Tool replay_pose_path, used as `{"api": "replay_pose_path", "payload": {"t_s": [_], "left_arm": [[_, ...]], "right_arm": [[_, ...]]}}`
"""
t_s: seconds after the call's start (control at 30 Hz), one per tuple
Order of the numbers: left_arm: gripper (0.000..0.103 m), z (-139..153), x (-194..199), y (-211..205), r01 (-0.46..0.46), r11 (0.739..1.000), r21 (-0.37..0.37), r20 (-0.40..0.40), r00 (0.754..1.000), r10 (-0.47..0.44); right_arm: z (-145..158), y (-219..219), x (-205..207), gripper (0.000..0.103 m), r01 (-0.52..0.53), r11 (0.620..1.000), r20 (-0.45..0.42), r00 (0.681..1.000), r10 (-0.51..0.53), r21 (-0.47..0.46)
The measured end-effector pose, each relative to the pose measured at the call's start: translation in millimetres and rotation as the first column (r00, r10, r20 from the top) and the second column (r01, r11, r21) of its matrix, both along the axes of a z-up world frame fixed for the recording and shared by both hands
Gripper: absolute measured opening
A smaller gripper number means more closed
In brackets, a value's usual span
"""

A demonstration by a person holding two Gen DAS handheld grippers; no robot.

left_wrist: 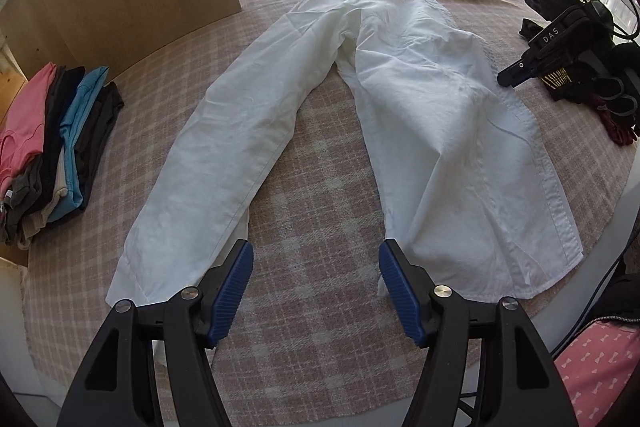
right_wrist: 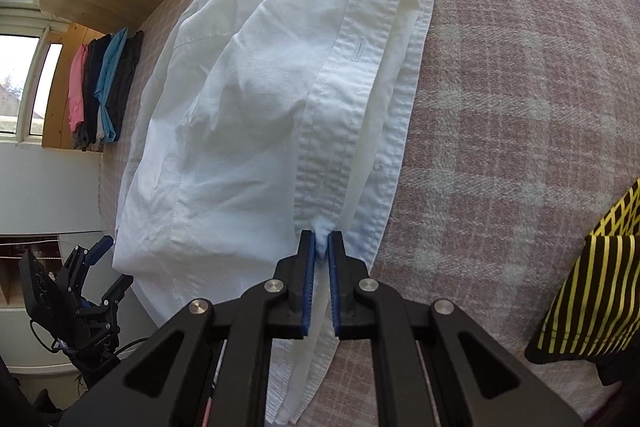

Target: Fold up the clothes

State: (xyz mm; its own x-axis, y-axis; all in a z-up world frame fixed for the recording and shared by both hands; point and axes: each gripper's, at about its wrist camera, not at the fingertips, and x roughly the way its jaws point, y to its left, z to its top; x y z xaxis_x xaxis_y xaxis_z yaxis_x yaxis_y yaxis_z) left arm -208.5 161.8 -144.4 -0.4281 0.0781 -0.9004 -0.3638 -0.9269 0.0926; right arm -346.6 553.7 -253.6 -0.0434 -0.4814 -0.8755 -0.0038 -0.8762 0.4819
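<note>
One white shirt [left_wrist: 420, 131] lies spread on a pink checked surface [left_wrist: 320, 195], collar toward the window, with a sleeve angled out to its left and its buttonhole edge along its right side. To the left of the shirt, at the surface's edge, sits one stack of folded clothes [left_wrist: 56, 143] showing pink, black, blue and grey layers. Just below the shirt's hem, the left gripper [left_wrist: 316, 279] hangs tilted steeply downward; its two blue-padded jaws stand wide apart over bare checked cloth, the left pad overlapping the sleeve cuff in view, with nothing between them. At the shirt's right edge, the right gripper [right_wrist: 321, 247] also points steeply down, its jaws nearly together and pinching a small fold of the shirt's buttonhole edge. To the right of the shirt lies one black garment with yellow stripes [right_wrist: 592, 287].
</note>
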Motion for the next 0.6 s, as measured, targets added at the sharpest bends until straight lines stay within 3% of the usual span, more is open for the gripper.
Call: {"api": "replay_pose_path", "payload": {"t_s": [0.07, 0.1, 0.17, 0.6], "left_arm": [[0.063, -1, -1, -5, 0.005, 1.000, -0.004, 0.000, 1.000, -0.005], [0.063, -1, -1, -7, 0.009, 1.000, -0.006, 0.001, 1.000, -0.009], [0.063, -3, -4, -9, 0.017, 1.000, -0.005, 0.006, 1.000, -0.017], [0.063, -12, -20, -17, 0.093, 0.995, 0.022, 0.035, 0.995, -0.094]], "right_arm": [[5, 4, 8, 0.012, 0.018, 1.000, 0.005, 1.000, -0.018, 0.012], [6, 5, 13, 0.022, 0.025, 1.000, 0.014, 1.000, -0.025, 0.019], [8, 6, 28, 0.031, 0.035, 0.999, 0.027, 0.999, -0.035, 0.008], [-5, -17, 79, 0.035, 0.078, 0.996, 0.068, 0.995, -0.075, -0.038]]}}
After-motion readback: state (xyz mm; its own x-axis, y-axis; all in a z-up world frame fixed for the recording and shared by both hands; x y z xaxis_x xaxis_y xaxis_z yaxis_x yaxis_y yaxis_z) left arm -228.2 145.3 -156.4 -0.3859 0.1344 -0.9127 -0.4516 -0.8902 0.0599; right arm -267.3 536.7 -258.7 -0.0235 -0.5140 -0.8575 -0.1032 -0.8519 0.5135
